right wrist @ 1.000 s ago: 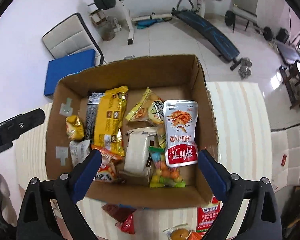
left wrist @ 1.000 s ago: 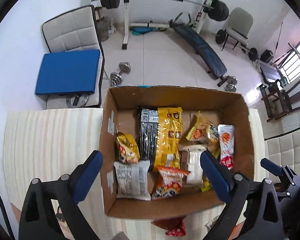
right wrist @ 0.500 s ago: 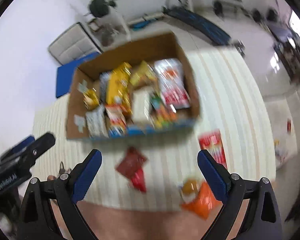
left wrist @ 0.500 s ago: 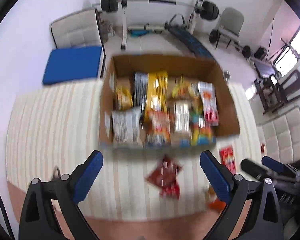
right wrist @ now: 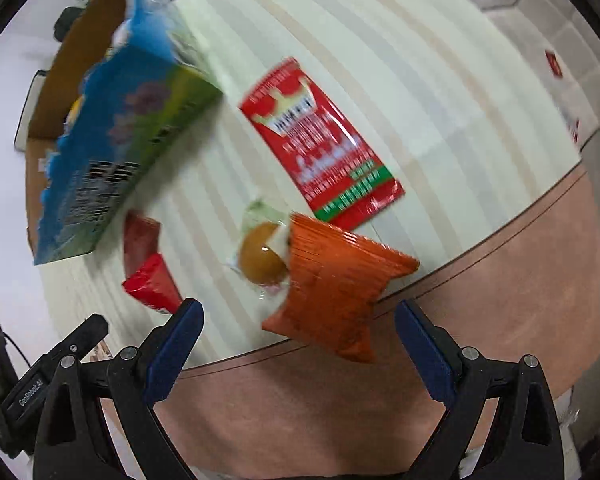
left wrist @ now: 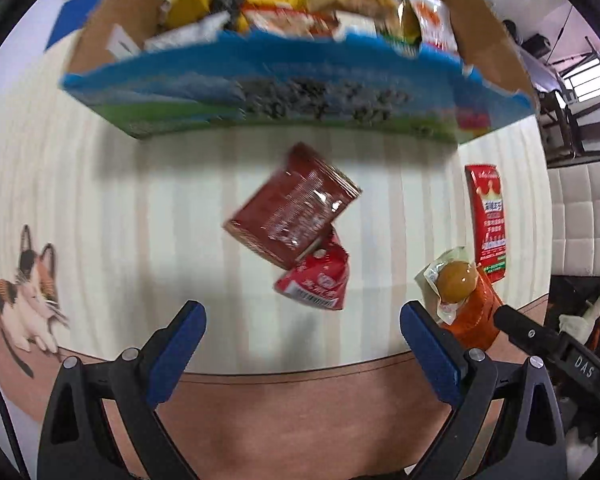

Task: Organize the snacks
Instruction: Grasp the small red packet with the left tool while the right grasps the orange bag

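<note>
Open cardboard box with blue-green printed front (left wrist: 292, 92), at the top of the left wrist frame, is seen already crowded with packets. Five snacks are left loose on the striped tablecloth (left wrist: 148, 208): dark red flat pouch (left wrist: 292, 216) at centre overlapping a small bright red packet (left wrist: 316, 280), long red sachet (right wrist: 320, 144), orange crinkled bag (right wrist: 336, 284) and clear-wrapped brown egg (right wrist: 262, 258). Left gripper (left wrist: 302, 344) and right gripper (right wrist: 296, 344) are held wide, nothing gripped.

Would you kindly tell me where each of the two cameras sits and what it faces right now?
Left wrist: on the left gripper, looking down at the dark red packet before the snack box; its open blue fingers show.
Right wrist: on the right gripper, over the orange packet at the table edge; open fingers show.
Shared: box, egg pack, tall red packet.
</note>
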`<act>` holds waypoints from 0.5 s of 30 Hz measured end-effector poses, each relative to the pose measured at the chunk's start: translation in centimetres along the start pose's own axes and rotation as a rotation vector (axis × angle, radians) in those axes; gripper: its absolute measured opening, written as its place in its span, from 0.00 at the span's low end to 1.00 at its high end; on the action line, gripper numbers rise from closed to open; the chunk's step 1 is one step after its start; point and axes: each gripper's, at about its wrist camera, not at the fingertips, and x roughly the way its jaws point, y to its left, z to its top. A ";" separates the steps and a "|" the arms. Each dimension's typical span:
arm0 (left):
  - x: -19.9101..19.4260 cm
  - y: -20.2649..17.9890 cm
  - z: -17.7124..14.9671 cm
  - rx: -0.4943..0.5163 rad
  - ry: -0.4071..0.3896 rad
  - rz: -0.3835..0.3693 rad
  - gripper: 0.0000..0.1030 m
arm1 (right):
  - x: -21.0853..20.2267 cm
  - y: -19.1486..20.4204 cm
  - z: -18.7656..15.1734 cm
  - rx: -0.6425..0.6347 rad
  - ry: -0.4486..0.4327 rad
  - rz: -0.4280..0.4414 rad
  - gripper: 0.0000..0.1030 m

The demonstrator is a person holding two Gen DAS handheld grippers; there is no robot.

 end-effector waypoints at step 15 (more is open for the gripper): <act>5.8 -3.7 1.5 0.077 0.069 0.109 0.41 | 3.4 -1.8 0.1 0.100 0.058 0.026 0.87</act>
